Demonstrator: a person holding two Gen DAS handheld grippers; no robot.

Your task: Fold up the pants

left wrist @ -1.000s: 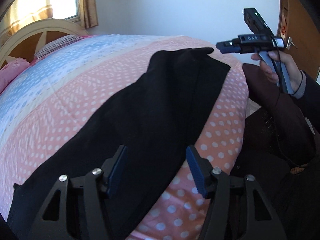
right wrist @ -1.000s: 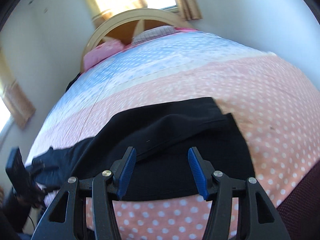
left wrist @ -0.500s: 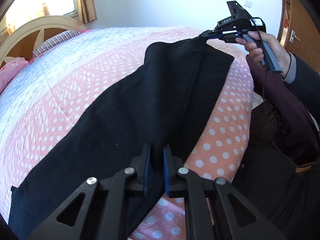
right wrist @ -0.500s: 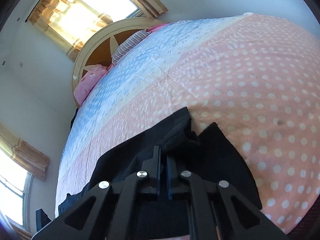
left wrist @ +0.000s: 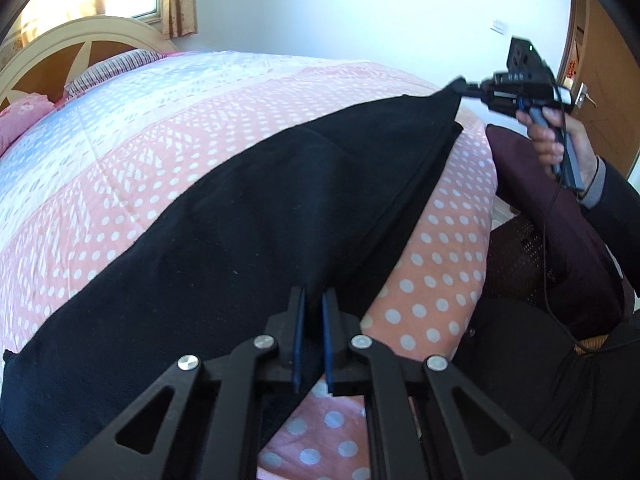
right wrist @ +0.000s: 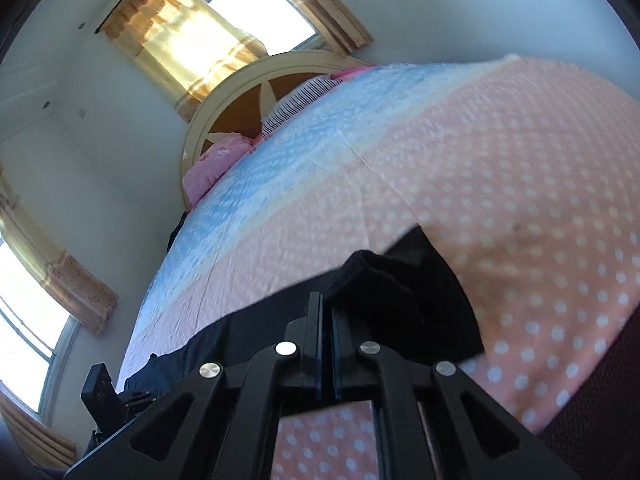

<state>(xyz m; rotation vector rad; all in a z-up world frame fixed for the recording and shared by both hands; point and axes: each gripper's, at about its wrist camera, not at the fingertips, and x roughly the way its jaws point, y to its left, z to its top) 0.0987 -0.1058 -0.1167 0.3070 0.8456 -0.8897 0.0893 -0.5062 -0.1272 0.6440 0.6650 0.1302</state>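
Black pants point(left wrist: 248, 216) lie lengthwise across the pink dotted bedspread point(left wrist: 132, 152). My left gripper point(left wrist: 311, 304) is shut on the near edge of the pants, with dark cloth pinched between its blue pads. In the left wrist view my right gripper point(left wrist: 462, 85), held by a hand point(left wrist: 556, 140), is shut on the far corner of the pants and lifts it off the bed. In the right wrist view that gripper point(right wrist: 325, 300) is pinched on a bunched fold of the black pants point(right wrist: 384, 292), and the top layer hangs raised.
A cream headboard point(left wrist: 68, 40) and pink pillows point(left wrist: 22, 118) stand at the bed's far end under curtained windows point(right wrist: 224, 12). A dark red cushion point(left wrist: 548, 240) on a chair sits at the bed's right side. A wooden door point(left wrist: 600, 60) is at far right.
Both grippers went from open above the pants to shut on the cloth. The right gripper has since pulled its corner up and sideways, which raises and stretches the top layer.
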